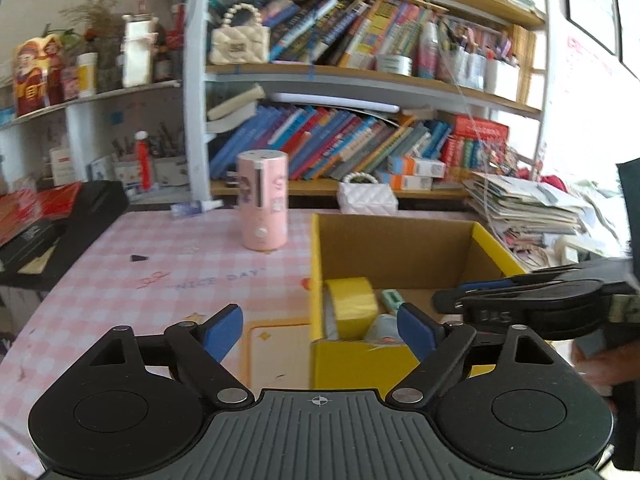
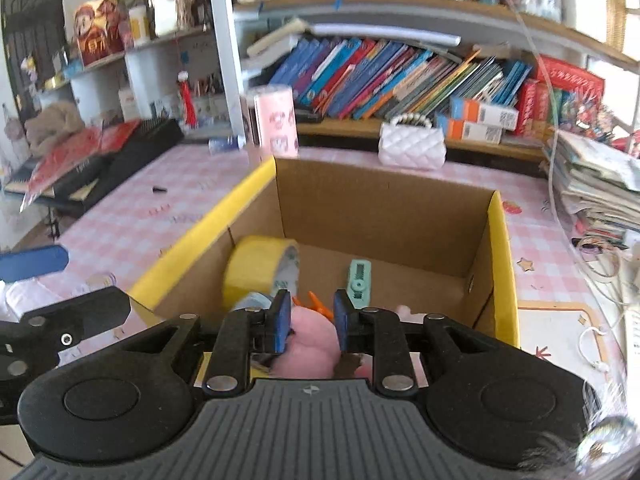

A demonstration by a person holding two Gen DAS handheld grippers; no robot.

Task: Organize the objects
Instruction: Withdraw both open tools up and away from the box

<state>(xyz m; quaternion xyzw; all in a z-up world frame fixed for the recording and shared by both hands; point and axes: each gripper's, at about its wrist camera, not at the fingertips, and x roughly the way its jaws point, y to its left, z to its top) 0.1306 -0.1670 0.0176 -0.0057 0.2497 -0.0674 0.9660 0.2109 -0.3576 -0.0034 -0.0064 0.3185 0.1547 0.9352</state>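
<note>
A: Yellow outside, brown inside: a cardboard box (image 2: 500, 240), open at the top, on the pink checked tablecloth (image 1: 160, 260). Where to look for the soft pink plush toy (image 2: 312, 340)?

B: Low in the near end of the box, straight ahead of the right gripper (image 2: 312, 312) and between its blue pads (image 2: 282, 320). To the left of it, a roll of yellow tape (image 2: 256, 268) standing on its edge. Just beyond, a small mint-green plastic piece (image 2: 360, 280) lying flat.

A: Gripped or let go?

B: Hard to say. Pads narrow, close on both flanks of the plush, yet not clear whether pressing or only near. No firm answer possible.

A: And the left gripper (image 1: 320, 320)?

B: Spread wide, holding nothing, hanging by the near left corner of the box. Clearly farther from the toy than the right one.

A: Long axis of the toy?

B: Seemingly along the right fingers, from the camera toward the far wall of the box, not across. Head end: hidden behind the gripper body. Something orange at the far end, perhaps a part of the toy.

A: So, for the coming move?

B: Probably a straight lift of the right hand, clear of the box walls, without any sideways pull.
</note>
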